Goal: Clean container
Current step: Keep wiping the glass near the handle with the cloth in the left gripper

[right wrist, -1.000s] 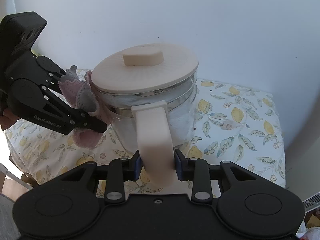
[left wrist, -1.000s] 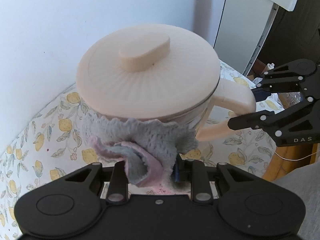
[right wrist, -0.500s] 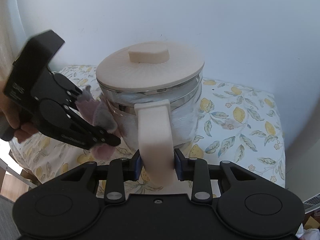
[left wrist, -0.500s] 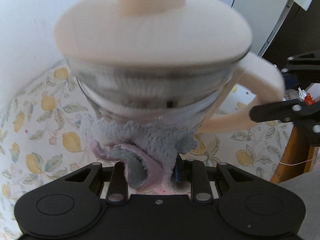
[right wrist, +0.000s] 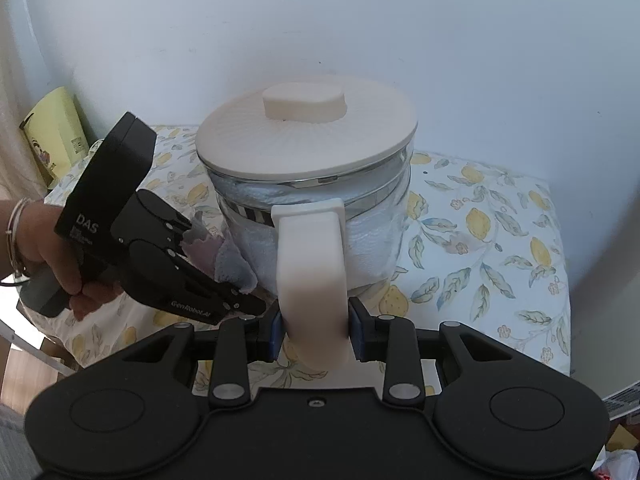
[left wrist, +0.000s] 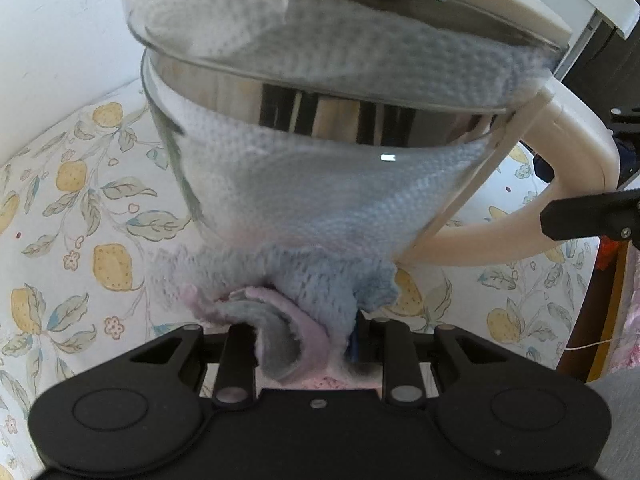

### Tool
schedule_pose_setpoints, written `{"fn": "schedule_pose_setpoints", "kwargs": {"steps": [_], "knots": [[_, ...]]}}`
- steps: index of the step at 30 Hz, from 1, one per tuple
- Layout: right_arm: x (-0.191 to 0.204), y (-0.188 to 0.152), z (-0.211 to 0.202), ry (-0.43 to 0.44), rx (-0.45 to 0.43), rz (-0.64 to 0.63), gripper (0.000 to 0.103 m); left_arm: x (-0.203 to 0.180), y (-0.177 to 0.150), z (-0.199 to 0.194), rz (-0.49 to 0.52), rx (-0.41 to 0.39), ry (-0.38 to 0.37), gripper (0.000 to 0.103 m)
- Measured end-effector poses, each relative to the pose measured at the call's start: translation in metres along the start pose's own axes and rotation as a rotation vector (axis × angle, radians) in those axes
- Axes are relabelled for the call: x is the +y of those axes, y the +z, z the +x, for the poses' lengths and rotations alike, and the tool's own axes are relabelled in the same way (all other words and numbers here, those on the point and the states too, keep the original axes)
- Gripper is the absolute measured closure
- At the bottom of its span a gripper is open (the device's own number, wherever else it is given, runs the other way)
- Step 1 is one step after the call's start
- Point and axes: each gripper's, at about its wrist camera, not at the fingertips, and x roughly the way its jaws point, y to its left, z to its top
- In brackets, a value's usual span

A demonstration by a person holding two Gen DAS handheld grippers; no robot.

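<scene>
Right gripper [right wrist: 316, 330] clamps the towel-stuffed glass container's [right wrist: 372, 236] handle [right wrist: 310, 264]; left gripper [left wrist: 304, 338] pinches a cloth [left wrist: 288, 280].

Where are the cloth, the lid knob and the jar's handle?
cloth [left wrist: 304, 280]: left wrist view, on the grey folds pressed against the jar's lower wall.
lid knob [right wrist: 305, 103]: right wrist view, on its flat top.
handle [right wrist: 310, 256]: right wrist view, on its broad outer face.

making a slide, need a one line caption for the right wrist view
Right tongs clamp the lidded glass container's cream handle while left tongs press a cloth to its side.
</scene>
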Motion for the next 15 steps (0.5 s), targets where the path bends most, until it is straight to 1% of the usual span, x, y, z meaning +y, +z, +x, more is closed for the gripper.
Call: {"fn": "schedule_pose_setpoints", "kwargs": {"steps": [6, 12, 15], "knots": [[0.001, -0.001, -0.001, -0.003, -0.007, 0.003, 0.066, -0.008, 0.006, -0.016, 0.003, 0.014, 0.007, 0.078], [0.001, -0.002, 0.002, -0.006, -0.018, 0.011, 0.066, -0.015, 0.013, -0.038, 0.006, -0.009, -0.005, 0.078], [0.004, -0.003, 0.003, -0.005, -0.021, -0.004, 0.066, -0.013, 0.017, -0.052, -0.029, -0.017, -0.015, 0.078]]}}
